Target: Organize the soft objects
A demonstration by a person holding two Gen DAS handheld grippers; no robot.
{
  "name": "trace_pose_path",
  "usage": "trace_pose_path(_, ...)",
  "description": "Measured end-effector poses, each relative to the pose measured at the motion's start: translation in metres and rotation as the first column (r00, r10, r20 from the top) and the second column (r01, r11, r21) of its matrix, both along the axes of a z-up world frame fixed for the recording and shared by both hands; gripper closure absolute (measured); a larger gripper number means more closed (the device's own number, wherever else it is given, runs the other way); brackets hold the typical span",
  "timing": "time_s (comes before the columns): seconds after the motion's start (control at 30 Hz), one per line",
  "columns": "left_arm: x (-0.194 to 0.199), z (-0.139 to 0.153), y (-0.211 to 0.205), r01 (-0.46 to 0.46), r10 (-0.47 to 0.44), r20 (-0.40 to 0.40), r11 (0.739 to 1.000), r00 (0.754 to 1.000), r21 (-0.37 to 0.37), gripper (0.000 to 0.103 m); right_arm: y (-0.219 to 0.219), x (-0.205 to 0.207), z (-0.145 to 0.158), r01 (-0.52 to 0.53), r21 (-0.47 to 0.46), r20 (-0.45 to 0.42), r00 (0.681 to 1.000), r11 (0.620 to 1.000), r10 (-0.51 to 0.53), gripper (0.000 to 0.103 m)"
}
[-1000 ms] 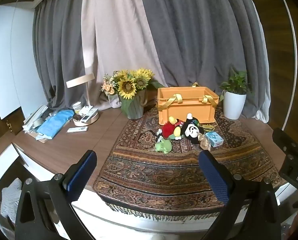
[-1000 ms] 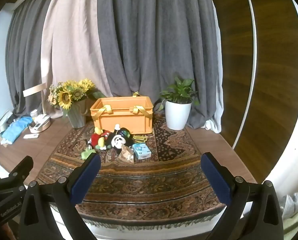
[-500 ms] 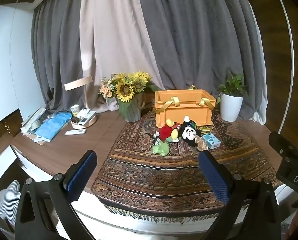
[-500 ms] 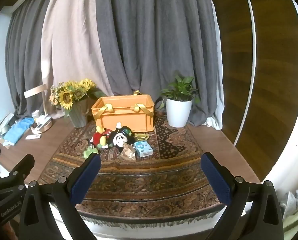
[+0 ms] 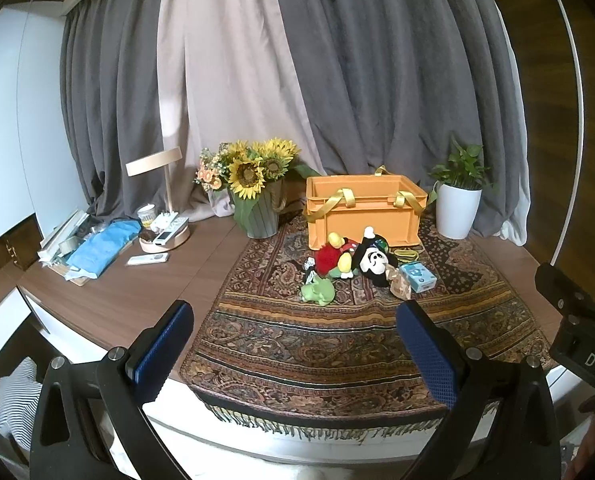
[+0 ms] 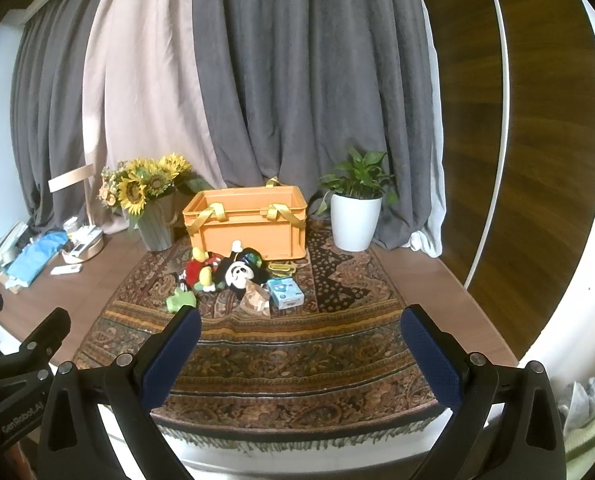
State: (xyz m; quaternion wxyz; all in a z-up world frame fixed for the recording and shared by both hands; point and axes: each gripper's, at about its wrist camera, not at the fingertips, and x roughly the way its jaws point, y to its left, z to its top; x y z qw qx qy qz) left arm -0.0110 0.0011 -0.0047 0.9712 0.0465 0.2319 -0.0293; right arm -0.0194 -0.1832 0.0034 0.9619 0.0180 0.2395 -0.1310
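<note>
Plush toys [image 5: 347, 260] heaped mid-table in front of the orange crate [image 5: 363, 210], straight ahead of your left gripper [image 5: 295, 316] and right gripper [image 6: 299, 320]; both released, empty, equally far.

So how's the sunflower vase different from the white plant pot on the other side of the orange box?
The sunflower vase is grey-green and ribbed; the white plant pot is smooth and plain. The vase holds cut yellow sunflowers, while the pot holds a leafy green plant with no blooms. The vase stands left of the orange box, the pot to its right. Both stand upright near the curtain, flanking the box.
</note>
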Motion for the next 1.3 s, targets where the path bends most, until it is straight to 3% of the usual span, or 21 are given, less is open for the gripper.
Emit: trace_pose_path(1.3, -0.0035, 0.0055, 0.0039, 0.007, -0.007, -0.023, 1.0, 1.0, 0.006, 0.0, -0.0005, -0.0006, -0.0011, 0.003, 0.002, -0.004, 1.0, 1.0, -0.003, 0.002)
